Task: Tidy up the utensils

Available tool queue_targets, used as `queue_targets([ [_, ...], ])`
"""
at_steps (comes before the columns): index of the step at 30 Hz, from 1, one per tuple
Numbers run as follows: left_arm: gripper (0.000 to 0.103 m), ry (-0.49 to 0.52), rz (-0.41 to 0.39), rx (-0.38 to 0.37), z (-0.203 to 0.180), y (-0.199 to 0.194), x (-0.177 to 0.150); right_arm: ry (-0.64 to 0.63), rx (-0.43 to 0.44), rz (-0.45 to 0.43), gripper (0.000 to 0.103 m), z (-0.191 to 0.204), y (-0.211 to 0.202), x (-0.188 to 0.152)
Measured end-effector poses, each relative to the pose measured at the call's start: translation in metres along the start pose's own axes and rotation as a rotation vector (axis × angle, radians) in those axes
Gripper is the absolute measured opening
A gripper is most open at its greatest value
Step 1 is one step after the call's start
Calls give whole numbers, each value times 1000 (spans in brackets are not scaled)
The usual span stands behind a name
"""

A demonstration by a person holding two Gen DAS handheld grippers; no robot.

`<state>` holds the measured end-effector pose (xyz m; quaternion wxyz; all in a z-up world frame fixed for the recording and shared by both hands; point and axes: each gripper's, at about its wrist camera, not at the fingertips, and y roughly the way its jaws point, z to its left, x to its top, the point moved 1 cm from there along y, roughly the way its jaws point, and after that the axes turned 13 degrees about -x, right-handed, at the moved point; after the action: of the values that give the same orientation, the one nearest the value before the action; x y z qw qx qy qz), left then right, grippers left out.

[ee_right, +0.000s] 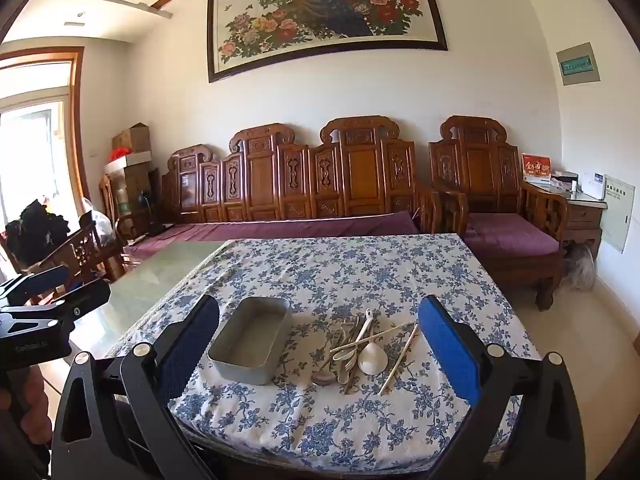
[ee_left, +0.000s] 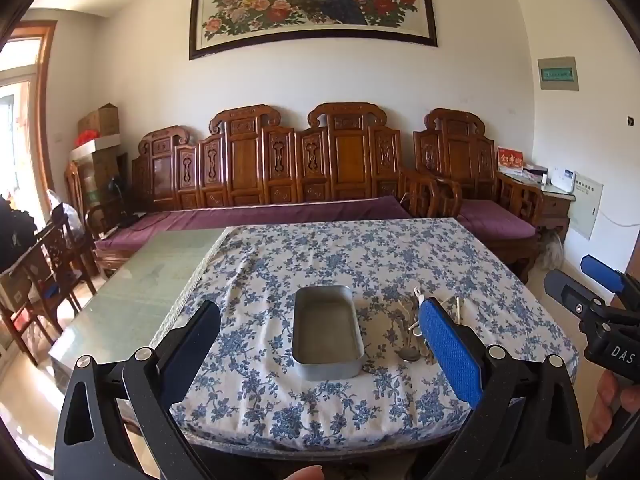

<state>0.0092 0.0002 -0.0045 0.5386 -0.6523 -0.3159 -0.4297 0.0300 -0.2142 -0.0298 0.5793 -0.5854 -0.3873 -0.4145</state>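
Note:
An empty grey metal tin (ee_left: 326, 330) (ee_right: 254, 338) lies on the blue-flowered tablecloth (ee_left: 340, 256) (ee_right: 352, 268). Right of it is a heap of utensils (ee_right: 356, 350) (ee_left: 412, 334): a white spoon (ee_right: 373, 358), pale chopsticks (ee_right: 398, 360), forks and a metal spoon. My left gripper (ee_left: 320, 332) hangs open before the table's near edge, framing the tin, its right finger hiding part of the heap. My right gripper (ee_right: 320, 332) is open too, short of the table, with the tin and heap between its fingers in view. Each gripper shows at the other view's edge.
The cloth covers the right part of a glass-topped table (ee_left: 152, 280) (ee_right: 160, 268). Behind stand a carved wooden sofa (ee_left: 280, 172) (ee_right: 304, 184) with purple cushions, an armchair (ee_right: 492, 208), and wooden chairs (ee_left: 52, 264) at the left. A hand (ee_left: 616, 408) holds the right gripper's handle.

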Motion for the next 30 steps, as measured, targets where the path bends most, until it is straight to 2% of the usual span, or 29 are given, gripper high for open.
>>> queue_targets([
  [30, 96, -5, -5, -2, -1, -2, 0, 5, 4, 2, 100, 2, 1, -1],
])
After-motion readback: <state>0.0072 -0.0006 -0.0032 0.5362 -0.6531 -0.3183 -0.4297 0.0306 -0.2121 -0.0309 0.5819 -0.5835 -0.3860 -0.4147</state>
